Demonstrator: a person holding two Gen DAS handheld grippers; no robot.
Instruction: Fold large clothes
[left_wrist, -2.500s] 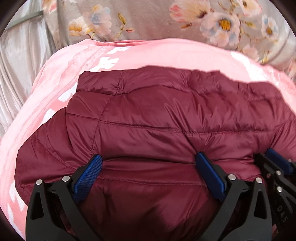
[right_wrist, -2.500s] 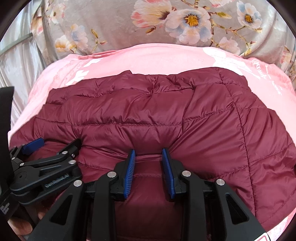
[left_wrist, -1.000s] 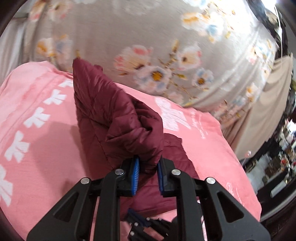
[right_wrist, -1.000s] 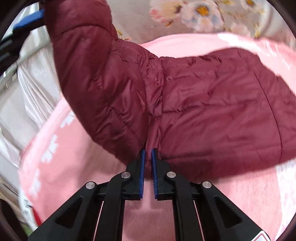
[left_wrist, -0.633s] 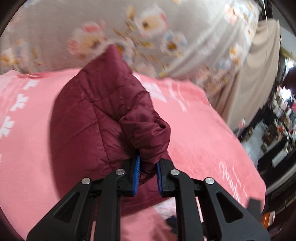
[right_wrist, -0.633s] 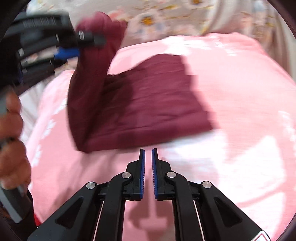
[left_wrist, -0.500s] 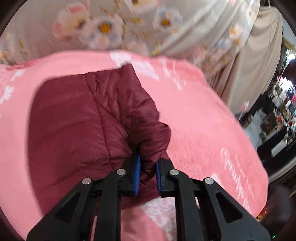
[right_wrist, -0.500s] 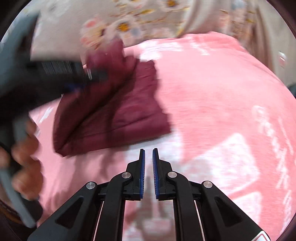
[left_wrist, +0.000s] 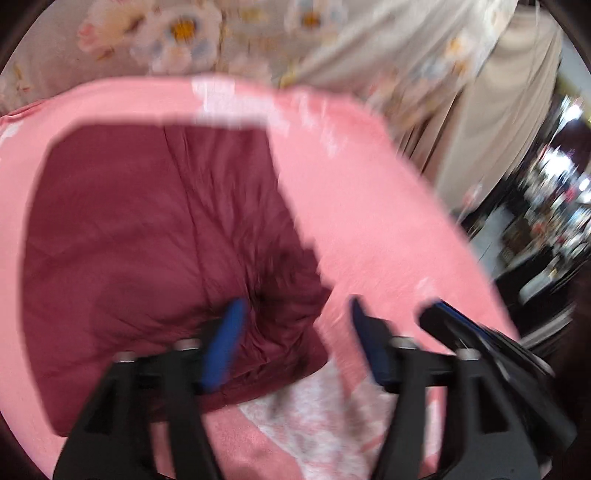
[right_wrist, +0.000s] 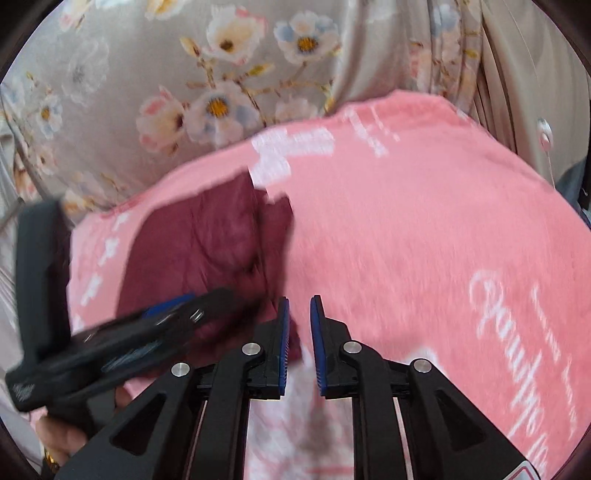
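Note:
A maroon quilted puffer jacket (left_wrist: 147, 240) lies folded into a compact block on the pink blanket (left_wrist: 369, 206). My left gripper (left_wrist: 295, 332) is open, its jaws wide apart over the jacket's near right corner, holding nothing. The right wrist view shows the jacket (right_wrist: 207, 251) at left with the left gripper's body (right_wrist: 122, 339) over its near edge. My right gripper (right_wrist: 297, 332) hangs above the blanket just right of the jacket, jaws a narrow gap apart and empty. Both views are motion-blurred.
A grey floral curtain (right_wrist: 221, 74) hangs behind the bed, with beige drapes (left_wrist: 498, 92) to the right. The blanket's right edge (left_wrist: 476, 258) drops off toward a dark cluttered room. White lettering (right_wrist: 517, 332) marks the blanket at right.
My left gripper laid the jacket's folded part down over the rest and opened, letting go. My right gripper had let go earlier and swung right; its jaws have parted slightly.

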